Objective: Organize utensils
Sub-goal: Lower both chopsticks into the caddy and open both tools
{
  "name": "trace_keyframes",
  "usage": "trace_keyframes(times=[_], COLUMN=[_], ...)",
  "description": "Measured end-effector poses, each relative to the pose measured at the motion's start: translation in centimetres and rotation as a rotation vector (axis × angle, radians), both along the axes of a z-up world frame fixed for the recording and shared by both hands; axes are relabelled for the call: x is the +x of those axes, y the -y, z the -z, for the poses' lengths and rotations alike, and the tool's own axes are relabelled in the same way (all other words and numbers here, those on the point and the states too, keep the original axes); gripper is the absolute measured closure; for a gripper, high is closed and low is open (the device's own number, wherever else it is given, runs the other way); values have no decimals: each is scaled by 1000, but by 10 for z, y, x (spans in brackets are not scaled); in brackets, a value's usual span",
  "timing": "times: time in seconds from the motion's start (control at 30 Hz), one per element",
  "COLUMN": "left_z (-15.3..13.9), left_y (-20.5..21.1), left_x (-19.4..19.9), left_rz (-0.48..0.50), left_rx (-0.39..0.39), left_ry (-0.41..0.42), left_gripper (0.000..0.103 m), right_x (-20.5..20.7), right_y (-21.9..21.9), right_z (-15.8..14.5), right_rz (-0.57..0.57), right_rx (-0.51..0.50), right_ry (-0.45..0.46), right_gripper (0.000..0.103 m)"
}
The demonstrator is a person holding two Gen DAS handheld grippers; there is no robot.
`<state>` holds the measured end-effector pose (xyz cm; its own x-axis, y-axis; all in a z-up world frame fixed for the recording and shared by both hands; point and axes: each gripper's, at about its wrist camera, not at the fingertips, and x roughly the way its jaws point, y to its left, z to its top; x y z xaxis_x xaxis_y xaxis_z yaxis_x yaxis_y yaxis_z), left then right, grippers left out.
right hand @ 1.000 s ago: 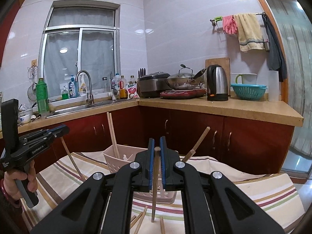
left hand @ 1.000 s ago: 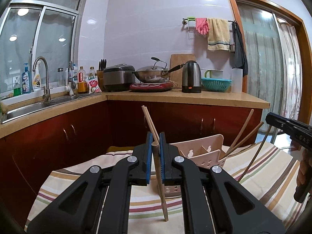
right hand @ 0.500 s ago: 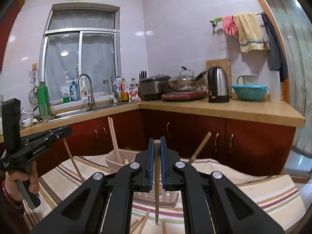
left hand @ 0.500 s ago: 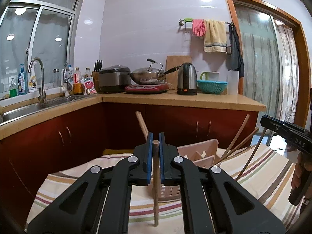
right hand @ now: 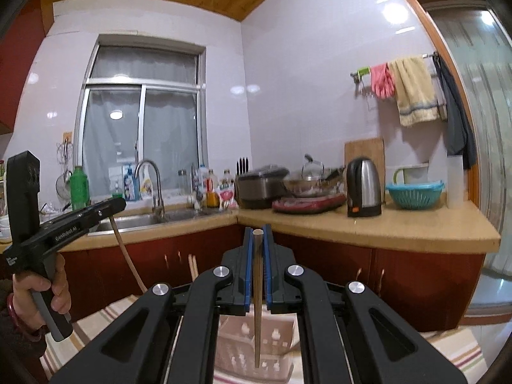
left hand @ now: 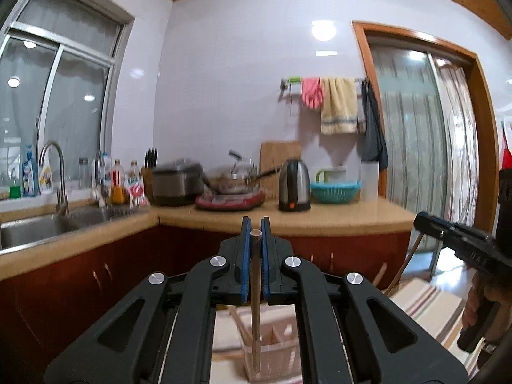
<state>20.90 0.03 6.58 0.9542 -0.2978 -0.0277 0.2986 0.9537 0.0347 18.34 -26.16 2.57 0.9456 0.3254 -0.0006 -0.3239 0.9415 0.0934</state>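
My left gripper [left hand: 255, 233] is shut on a wooden chopstick [left hand: 255, 313] that hangs straight down between the blue pads, its tip over the pink slotted utensil holder [left hand: 275, 352] below. My right gripper [right hand: 258, 240] is likewise shut on another chopstick [right hand: 258, 313], hanging above the same holder [right hand: 252, 348]. Each gripper shows in the other's view: the right one [left hand: 460, 243] at the right edge with its chopstick [left hand: 401, 275], the left one [right hand: 76, 220] at the left with its chopstick [right hand: 126, 256], held by a hand [right hand: 35, 291]. Chopsticks [right hand: 192, 267] stand in the holder.
The holder stands on a striped cloth [left hand: 425, 304] over a table. Behind runs an L-shaped counter [right hand: 368, 227] with sink [left hand: 28, 227], rice cooker [left hand: 176, 180], wok [left hand: 233, 179], kettle [right hand: 363, 192] and teal colander [right hand: 414, 193]. A glass door [left hand: 412, 134] is at the right.
Both grippers have risen with their chopsticks, so the holder and cloth have sunk low in both views and the ceiling has come into sight. The left chopstick hangs straighter.
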Motion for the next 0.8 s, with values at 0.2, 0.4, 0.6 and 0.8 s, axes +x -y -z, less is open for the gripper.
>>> trace_keyframes(times=[0.2, 0.4, 0.6, 0.8], left_z=[-22, 1, 45, 83], left_y=[14, 29, 35, 35], left_x=[16, 51, 76, 88], left_rz=[12, 18, 9, 15], left_rx=[-33, -48, -30, -19], left_ry=[73, 20, -80, -181], left_gripper=[97, 97, 97, 91], right_x=[21, 46, 67, 75], right_y=[-1, -7, -12, -16], right_z=[-12, 6, 40, 64], right_rz=[5, 1, -3, 1], right_rx=[14, 14, 11, -7], right_ry=[37, -3, -88, -151], right_gripper=[96, 96, 96, 96])
